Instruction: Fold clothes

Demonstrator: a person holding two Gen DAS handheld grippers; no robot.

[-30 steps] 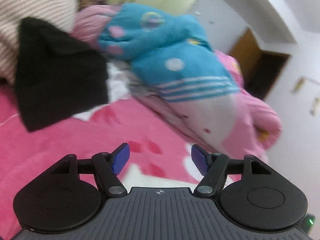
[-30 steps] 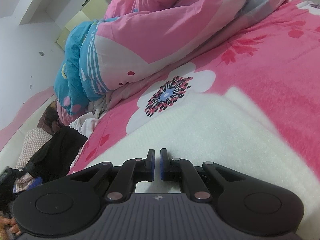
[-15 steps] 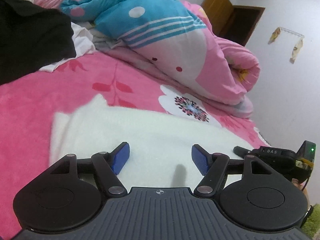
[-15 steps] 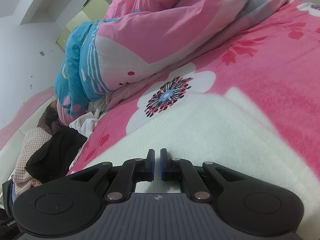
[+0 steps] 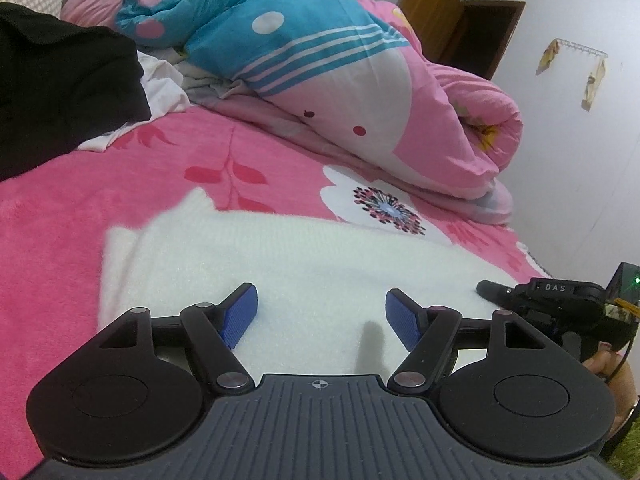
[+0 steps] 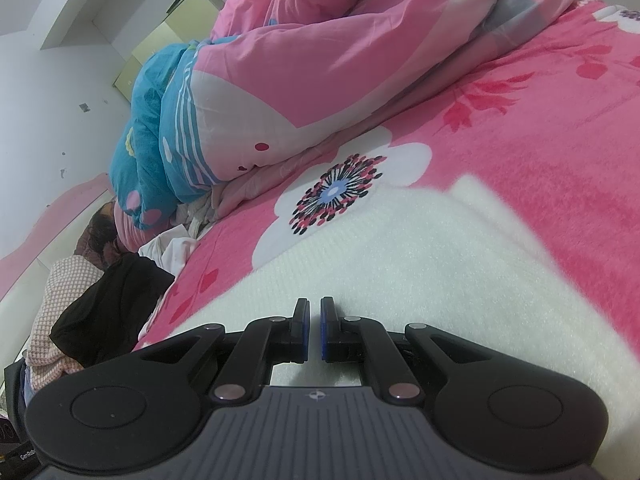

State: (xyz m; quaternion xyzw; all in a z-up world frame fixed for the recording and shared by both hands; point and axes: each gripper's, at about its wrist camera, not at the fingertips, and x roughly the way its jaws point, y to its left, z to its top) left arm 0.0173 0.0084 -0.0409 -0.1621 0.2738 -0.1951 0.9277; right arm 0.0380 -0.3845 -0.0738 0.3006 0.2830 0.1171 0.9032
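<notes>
White sweater point(image 5: 320, 264) on a pink bed point(image 5: 80, 208); left hand-held gripper point(image 5: 320, 314) spread wide above it, right hand-held gripper point(image 6: 314, 330) closed, gripping nothing visible.

Left tongs point(image 5: 321, 316) apart, right tongs point(image 6: 315, 330) together

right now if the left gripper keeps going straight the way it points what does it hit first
Most likely the white garment. The left gripper is open and tilts down toward it, and the cloth fills the space ahead of the fingertips. Depth is unclear, but nothing else shows in that line before the cloth.
</notes>
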